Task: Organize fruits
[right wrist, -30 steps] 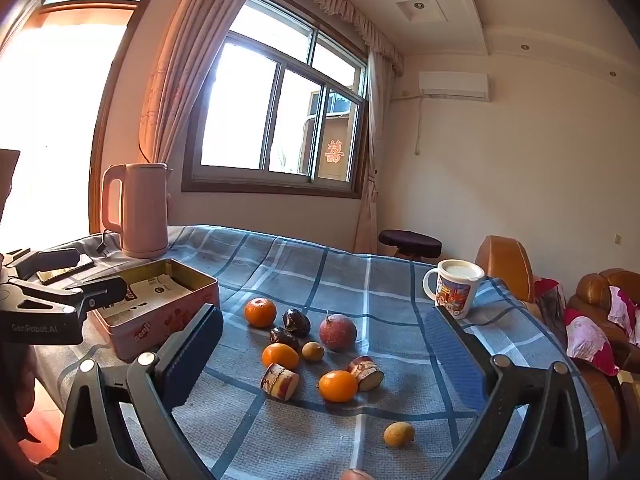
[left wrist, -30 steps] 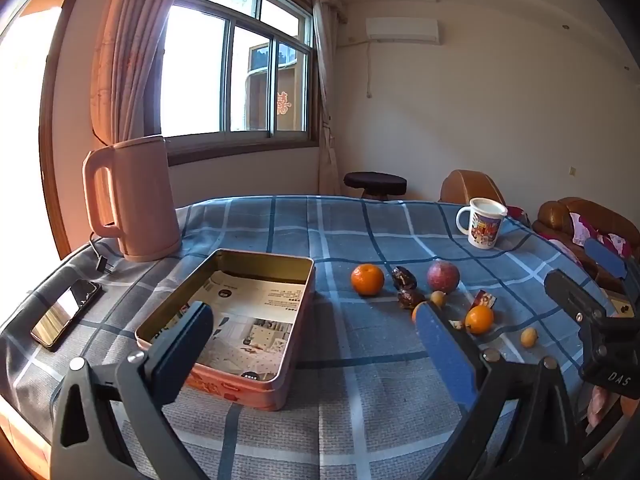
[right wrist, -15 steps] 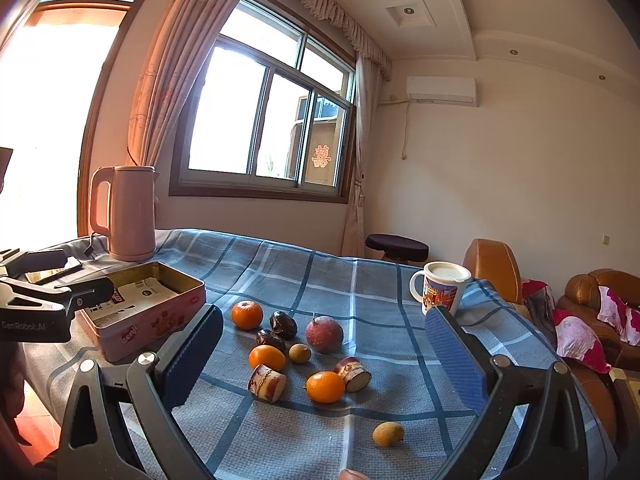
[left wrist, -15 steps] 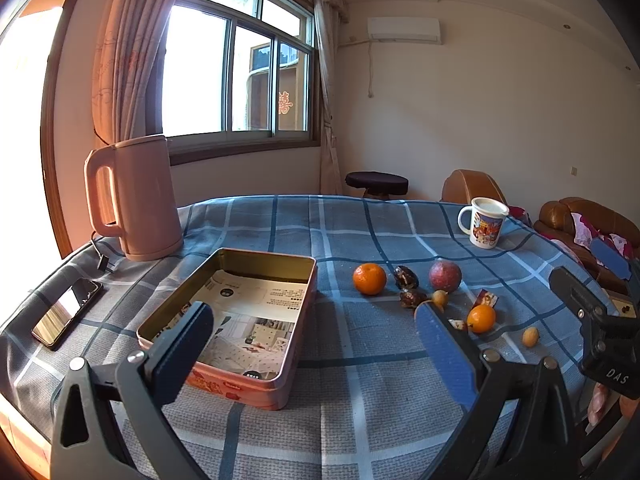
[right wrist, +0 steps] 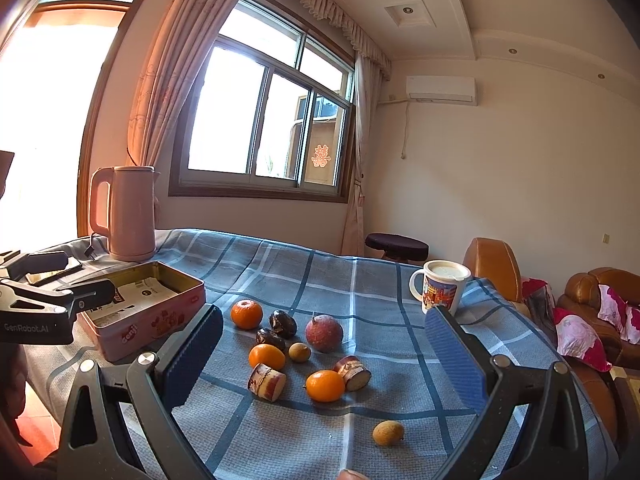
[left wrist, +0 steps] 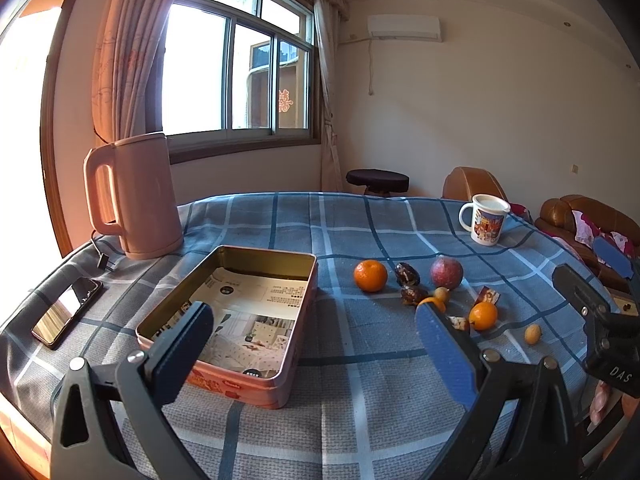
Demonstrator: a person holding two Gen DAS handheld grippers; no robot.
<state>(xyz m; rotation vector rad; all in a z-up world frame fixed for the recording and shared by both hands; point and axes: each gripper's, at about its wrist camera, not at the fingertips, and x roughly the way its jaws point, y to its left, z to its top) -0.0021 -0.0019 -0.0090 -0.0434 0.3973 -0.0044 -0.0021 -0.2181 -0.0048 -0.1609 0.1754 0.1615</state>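
The right claw (right wrist: 324,360) has dipped slightly toward the fruits (right wrist: 304,352) scattered on the table (right wrist: 280,272) beside the tin (left wrist: 240,304); both it and the left claw (left wrist: 312,344) gape empty. Round fruit may roll off if nudged.

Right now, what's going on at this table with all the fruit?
A person holds a two-finger gripper in each hand above a table covered in a blue checked cloth. Both the left gripper and the right gripper are open and hold nothing. The fruits lie loose on the cloth, and the open tin beside them holds only printed paper, no fruit yet.
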